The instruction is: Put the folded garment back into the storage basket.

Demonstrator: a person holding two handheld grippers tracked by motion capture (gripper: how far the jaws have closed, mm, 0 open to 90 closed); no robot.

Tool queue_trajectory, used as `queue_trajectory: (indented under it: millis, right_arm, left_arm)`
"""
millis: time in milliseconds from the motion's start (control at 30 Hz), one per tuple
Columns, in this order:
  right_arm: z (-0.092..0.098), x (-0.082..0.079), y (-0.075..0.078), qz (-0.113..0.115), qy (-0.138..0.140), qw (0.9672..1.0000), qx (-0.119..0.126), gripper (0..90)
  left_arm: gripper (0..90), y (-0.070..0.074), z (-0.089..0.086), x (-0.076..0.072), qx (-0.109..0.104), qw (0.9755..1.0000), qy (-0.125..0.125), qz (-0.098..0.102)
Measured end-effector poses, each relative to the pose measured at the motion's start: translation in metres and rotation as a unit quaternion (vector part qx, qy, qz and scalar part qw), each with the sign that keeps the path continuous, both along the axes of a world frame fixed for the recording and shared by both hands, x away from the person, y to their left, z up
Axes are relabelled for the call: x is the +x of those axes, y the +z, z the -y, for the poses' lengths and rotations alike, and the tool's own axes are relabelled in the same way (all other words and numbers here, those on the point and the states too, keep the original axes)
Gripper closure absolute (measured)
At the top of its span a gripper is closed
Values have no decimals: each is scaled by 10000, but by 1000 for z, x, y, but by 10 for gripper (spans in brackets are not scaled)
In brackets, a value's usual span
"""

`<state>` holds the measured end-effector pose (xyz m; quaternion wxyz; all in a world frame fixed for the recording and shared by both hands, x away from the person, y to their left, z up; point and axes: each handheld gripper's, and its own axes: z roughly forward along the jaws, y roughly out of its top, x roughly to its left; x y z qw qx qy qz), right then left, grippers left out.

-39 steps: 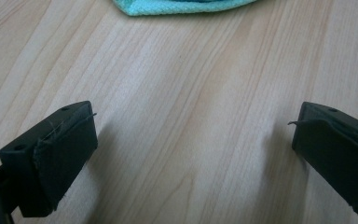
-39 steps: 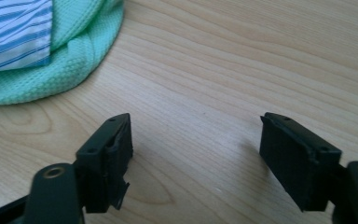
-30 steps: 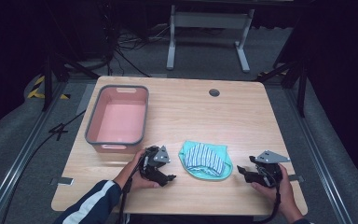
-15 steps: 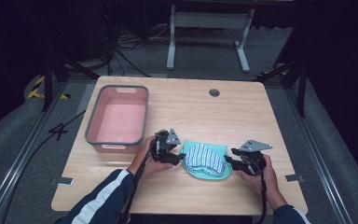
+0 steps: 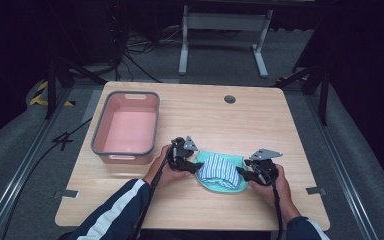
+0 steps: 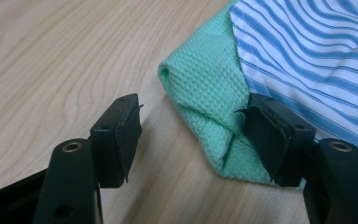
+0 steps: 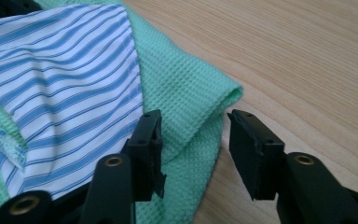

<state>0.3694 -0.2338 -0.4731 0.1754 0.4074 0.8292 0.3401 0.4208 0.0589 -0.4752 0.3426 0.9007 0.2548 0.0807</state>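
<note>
A mint-green waffle-weave cloth (image 5: 215, 181) with a blue-and-white striped cloth (image 5: 220, 167) on top lies on the pale wood counter (image 5: 260, 125), toward 6 o'clock. The left gripper (image 6: 189, 133) and right gripper (image 7: 195, 151) stand part open, each straddling a folded green corner without pinching it; the right's jaws have just been opening. A pink bin (image 5: 126, 127) sits at 9 o'clock. Grey carpet and dark stands surround the counter.

The left gripper (image 5: 196, 167) and right gripper (image 5: 240, 173) point inward toward each other, each held low in one hand. Both sets of fingers (image 6: 119, 135) stand parted; the right gripper's have just been opening.
</note>
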Motion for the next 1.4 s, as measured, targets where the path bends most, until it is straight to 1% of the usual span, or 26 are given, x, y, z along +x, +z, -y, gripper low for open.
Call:
queue_trajectory:
  millis: [33,67,133,167,233,267,300,333,367,400,467,533,567,700,800,867,900,933,1000,1100,1233,1400]
  right_arm:
    - [1,1,-1,-33,-32,10000,36,509]
    - [2,1,-2,-72,-60,9999,126,504]
    - [4,1,-4,-146,-51,9995,273,503]
    - [4,1,-4,-148,-26,9995,277,503]
    - [2,1,-4,-149,8,9996,253,507]
    - [-2,-2,-3,-145,183,9996,167,595]
    - [-2,-2,-3,-145,183,9996,167,595]
    - [-4,-2,-3,-144,211,9996,148,613]
    - [-4,-3,-3,-138,256,9995,146,651]
    - [-4,-3,-3,-138,256,9995,146,651]
    - [-5,-4,-3,-113,278,9993,209,708]
    - [-6,-5,-3,-101,327,9992,202,747]
    - [-7,-5,-3,-105,329,9992,210,760]
    - [-7,-6,-4,-85,354,9991,227,804]
    - [-7,-5,-4,-93,360,9990,253,815]
    - [-8,-6,-3,-66,346,9992,184,823]
    - [-8,-6,-2,-47,354,9992,167,824]
    - [-8,-6,-2,-48,347,9992,177,826]
    - [-8,-5,-2,-50,343,9992,188,827]
    - [-7,-6,0,-25,323,9992,216,829]
    - [-5,-7,8,7,381,9987,332,830]
    - [-5,-10,16,129,423,9984,351,831]
  left_arm:
    - [362,0,0,0,27,10000,-57,-7]
    - [363,1,0,0,49,10000,-75,1]
    - [362,0,0,-1,33,10000,-47,18]
    - [362,0,0,-3,16,10000,-13,-11]
    - [363,0,0,-3,2,10000,-33,9]
    - [374,0,1,-4,0,10000,-48,18]
    - [391,0,1,-4,0,10000,-48,18]
    - [391,0,1,-4,0,10000,-92,20]
    - [460,0,1,-5,-23,9999,-130,18]
    - [460,1,2,-5,4,9998,-184,3]
    - [532,3,3,-7,53,9997,-242,-14]
    - [601,3,5,-9,48,9996,-266,-35]
    - [640,3,5,-10,35,9995,-305,-21]
    - [737,2,6,-14,-55,9994,-331,16]
    - [764,1,6,-14,-128,9995,-294,-8]
    - [790,1,7,-16,-132,9996,-247,-23]
    - [804,1,8,-17,-114,9997,-229,18]
    - [813,2,8,-18,-32,9997,-254,56]
    - [827,3,10,-21,-32,9996,-262,112]
    - [834,5,12,-23,42,9994,-308,157]
    - [834,8,12,-24,64,9992,-345,174]
    - [838,16,12,-27,107,9990,-359,255]
